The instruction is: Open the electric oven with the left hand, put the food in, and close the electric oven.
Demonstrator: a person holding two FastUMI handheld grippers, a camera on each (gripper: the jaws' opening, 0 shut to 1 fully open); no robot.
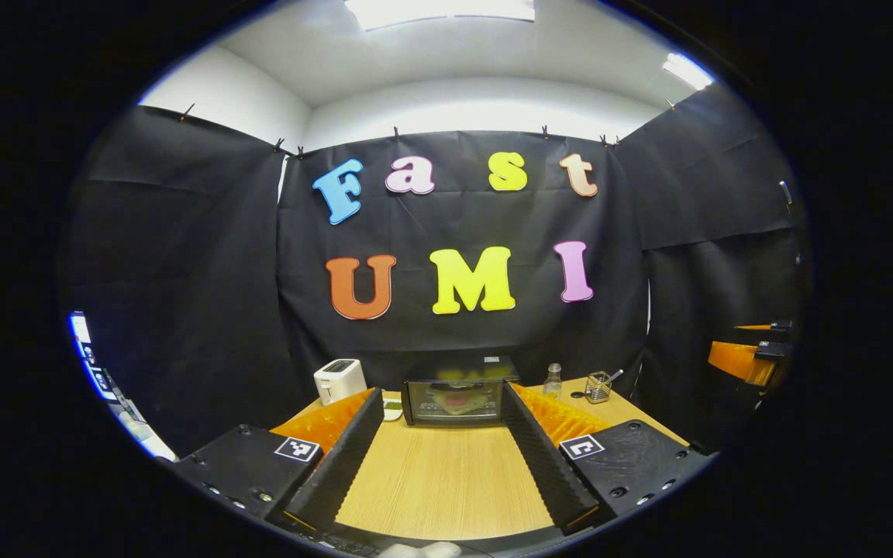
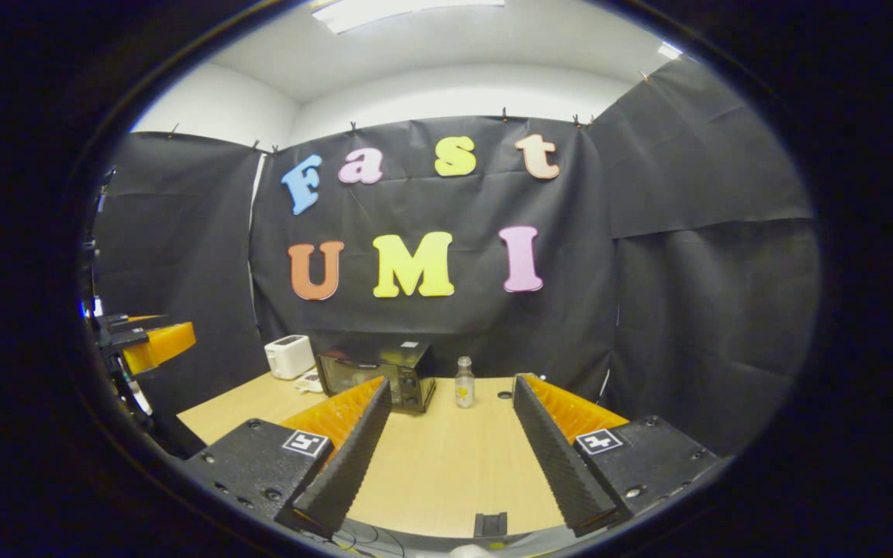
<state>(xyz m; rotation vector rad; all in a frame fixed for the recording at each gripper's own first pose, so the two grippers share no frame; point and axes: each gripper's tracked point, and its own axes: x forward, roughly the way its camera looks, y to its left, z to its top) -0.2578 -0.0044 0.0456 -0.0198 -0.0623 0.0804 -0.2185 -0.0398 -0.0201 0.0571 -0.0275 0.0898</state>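
Both grippers hang spread wide with nothing between their fingers, above the table (image 1: 446, 480). The oven (image 1: 454, 397), door shut, stands at the table's far edge, straight ahead of the left gripper (image 1: 440, 422) and well apart from it. From the right gripper (image 2: 450, 422) the oven (image 2: 380, 376) lies ahead to the left, a bottle (image 2: 463, 382) just beside it.

the food (image 1: 458, 401) behind the electric oven (image 1: 454, 401) door glass is too blurred to identify.
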